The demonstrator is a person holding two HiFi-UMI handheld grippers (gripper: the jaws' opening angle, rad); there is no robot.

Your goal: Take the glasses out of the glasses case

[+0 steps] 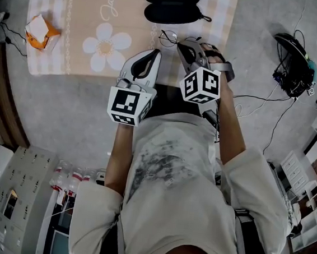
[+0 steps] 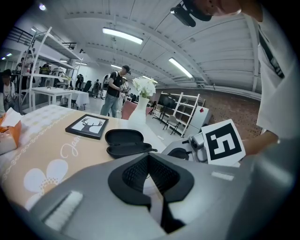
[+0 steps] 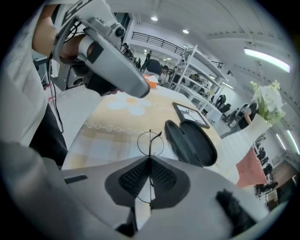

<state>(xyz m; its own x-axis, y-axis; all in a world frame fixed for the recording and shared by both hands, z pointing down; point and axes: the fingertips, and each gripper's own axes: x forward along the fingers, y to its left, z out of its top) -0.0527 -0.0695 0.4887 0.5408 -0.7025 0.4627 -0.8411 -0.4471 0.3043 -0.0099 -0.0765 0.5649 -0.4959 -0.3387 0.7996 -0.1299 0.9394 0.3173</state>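
Right gripper (image 3: 150, 161) pinching glasses (image 3: 150, 140) by thin frame, held at jaw tips, out of case. Case (image 3: 192, 136) open, empty, at 12 o'clock on cloth (image 1: 92, 9). Left gripper (image 1: 150, 58) at 8 o'clock, jaws pressed together, empty.

Glasses likely light, fragile, wire easily bent, lenses slippery: best gripped gently at bridge or hinge. Round lenses, thin dark wire rim

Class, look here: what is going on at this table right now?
A person works with tongs in each hand. The right tongs are shut on thin round wire glasses, already out of their case. The black glasses case lies open and empty on the flowered tablecloth. The left tongs are shut on nothing.
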